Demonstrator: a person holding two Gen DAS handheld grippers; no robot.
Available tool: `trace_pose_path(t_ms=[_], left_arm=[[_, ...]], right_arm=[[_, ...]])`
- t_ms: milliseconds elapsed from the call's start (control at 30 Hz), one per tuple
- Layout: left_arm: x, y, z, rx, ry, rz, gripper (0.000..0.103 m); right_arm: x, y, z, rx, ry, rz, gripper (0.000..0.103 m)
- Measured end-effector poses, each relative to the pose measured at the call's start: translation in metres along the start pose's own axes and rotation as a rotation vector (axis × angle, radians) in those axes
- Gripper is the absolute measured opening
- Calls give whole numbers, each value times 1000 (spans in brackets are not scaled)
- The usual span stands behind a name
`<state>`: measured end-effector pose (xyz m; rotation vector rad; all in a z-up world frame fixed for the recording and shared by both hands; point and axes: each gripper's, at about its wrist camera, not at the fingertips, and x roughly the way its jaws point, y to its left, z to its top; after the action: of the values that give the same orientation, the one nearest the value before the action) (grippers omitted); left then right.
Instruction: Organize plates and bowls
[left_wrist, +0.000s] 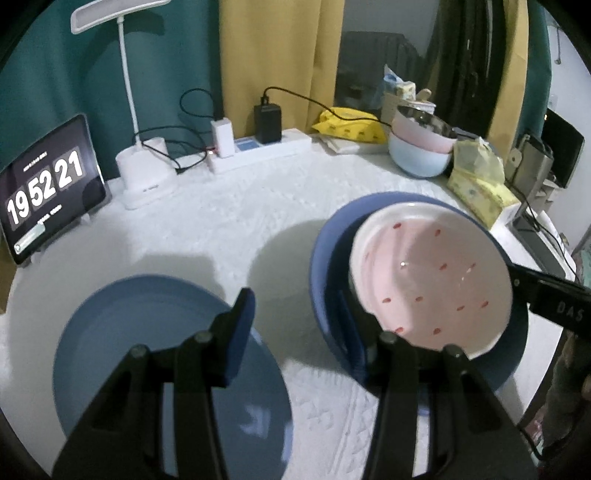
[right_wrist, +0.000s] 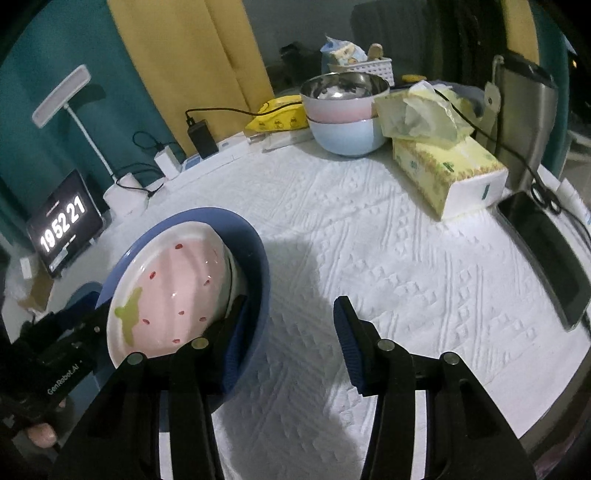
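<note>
**Both tongs spread around the stacked plates**

The left tongs (left_wrist: 295, 332) stand spread wide, one fingertip over a flat blue plate (left_wrist: 147, 350) lying on the desk (left_wrist: 240, 229), the other hidden behind the rim of the pink strawberry plate (left_wrist: 432, 277). Whether that hidden finger touches anything, I cannot tell. The right tongs (right_wrist: 291, 332) are spread too; their left finger is tucked between the strawberry plate (right_wrist: 173, 291) and the deep blue plate (right_wrist: 255, 258) under it, the right finger hanging free above the white cloth. The strawberry plate sits tilted inside the blue one, lifted at one edge, near the middle of the desk. Far right, a stack of bowls (right_wrist: 343, 114), steel in pink in pale blue, stands just beside a tissue box (right_wrist: 447, 173). Far left are a tablet clock (left_wrist: 44, 188) and a desk lamp (left_wrist: 144, 166), its head cut off by the frame. The near edge of the flat blue plate is covered by the tongs' body.
</note>
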<state>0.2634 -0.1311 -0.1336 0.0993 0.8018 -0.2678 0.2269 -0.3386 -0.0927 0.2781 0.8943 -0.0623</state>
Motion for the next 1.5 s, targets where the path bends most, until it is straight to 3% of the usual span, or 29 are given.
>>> trace_pose_path(t_ms=[67, 133, 200, 233, 833, 1500], left_arm=[[0, -1, 0, -1, 1, -25, 31], [-1, -9, 1, 31, -8, -30, 19], [-4, -16, -1, 58, -24, -8, 15], [-4, -17, -1, 57, -26, -5, 15], [-9, -10, -2, 28, -18, -58, 14], [-55, 0, 2, -2, -103, -66, 14]], right_arm=[[0, 2, -1, 4, -6, 4, 44], [-1, 7, -1, -13, -12, 12, 29], [-1, 14, -2, -34, -18, 17, 13], [-2, 17, -2, -34, -26, 8, 12], [-10, 20, -4, 2, -38, 8, 11], [-53, 46, 1, -23, -115, 16, 11]])
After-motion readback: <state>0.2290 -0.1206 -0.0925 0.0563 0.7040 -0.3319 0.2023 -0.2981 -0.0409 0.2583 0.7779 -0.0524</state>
